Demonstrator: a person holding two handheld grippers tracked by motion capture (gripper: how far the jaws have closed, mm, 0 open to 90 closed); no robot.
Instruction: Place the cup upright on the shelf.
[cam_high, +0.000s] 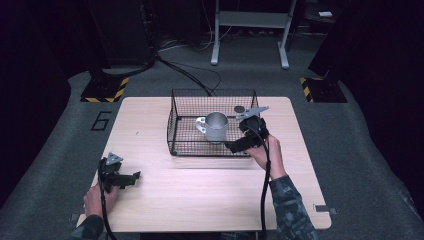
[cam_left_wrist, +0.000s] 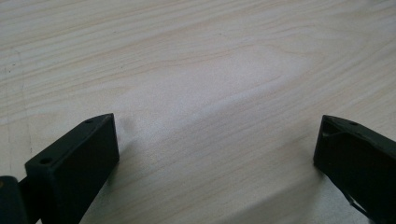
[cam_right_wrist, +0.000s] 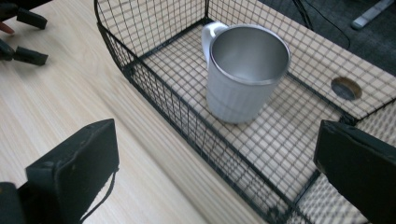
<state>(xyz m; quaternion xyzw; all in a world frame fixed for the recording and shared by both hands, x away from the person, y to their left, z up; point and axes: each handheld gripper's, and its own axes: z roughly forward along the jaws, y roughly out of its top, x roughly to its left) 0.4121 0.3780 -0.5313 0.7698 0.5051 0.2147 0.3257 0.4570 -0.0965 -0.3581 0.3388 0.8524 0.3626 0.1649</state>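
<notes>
Right gripper (cam_high: 235, 146) is at the basket's near right corner, jaws spread wide, nothing in them. The mug (cam_right_wrist: 245, 70) stands upright inside the wire basket (cam_right_wrist: 154, 88), toward its middle, handle facing away. Looks like the approach step; next it'd need to go over the rim and pinch the mug wall. Left gripper (cam_left_wrist: 215, 154) sits released near the table's (cam_high: 200, 200) near left corner. That dark round thing (cam_right_wrist: 346, 88) by the far right corner — can't tell what it is.

Silver mug (cam_right_wrist: 245, 74), black wire basket (cam_right_wrist: 154, 88), pale woodgrain table (cam_right_wrist: 60, 107).
</notes>
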